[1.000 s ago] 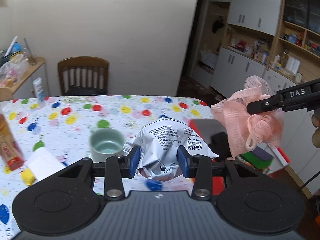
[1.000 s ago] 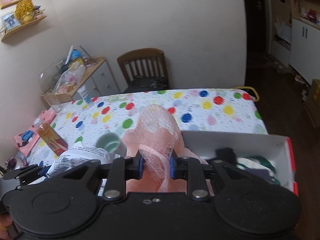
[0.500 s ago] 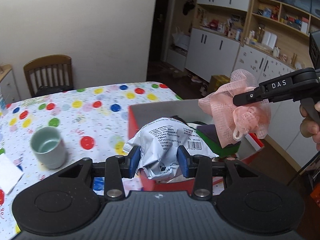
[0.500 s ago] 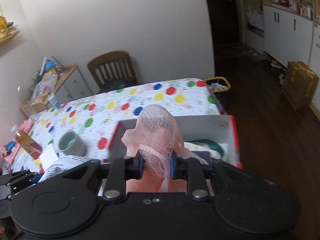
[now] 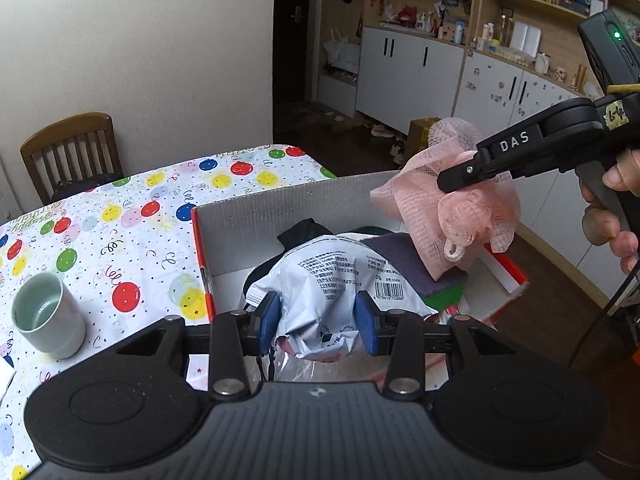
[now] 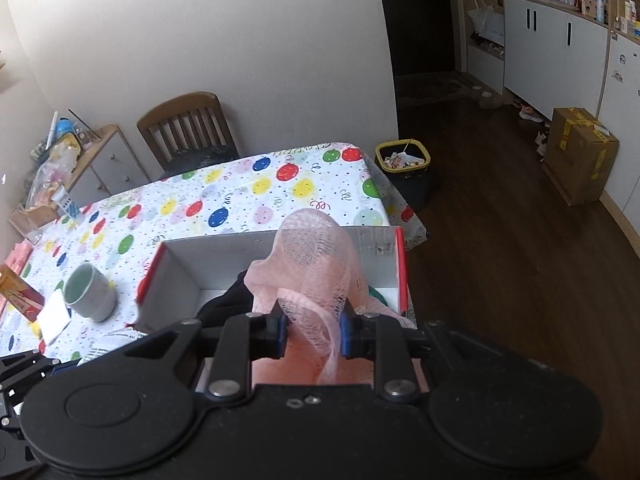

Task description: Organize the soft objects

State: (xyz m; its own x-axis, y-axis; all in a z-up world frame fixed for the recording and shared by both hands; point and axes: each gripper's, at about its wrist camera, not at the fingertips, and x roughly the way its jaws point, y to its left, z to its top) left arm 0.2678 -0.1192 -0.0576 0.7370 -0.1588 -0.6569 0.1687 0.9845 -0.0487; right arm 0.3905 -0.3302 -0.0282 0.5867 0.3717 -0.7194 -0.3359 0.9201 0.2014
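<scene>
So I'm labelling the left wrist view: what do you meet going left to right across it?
Wooden chair → green cup → red edge of the box → silver packet in the left gripper → pink mesh sponge → hand holding the right gripper.

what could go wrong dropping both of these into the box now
1. The pink mesh pouf in the right tool hangs near the box's outer wall, so it might land on the rim or the floor.
2. The box sits at the table edge, already part full; the silver packet in the left tool may slide off the pile.
</scene>
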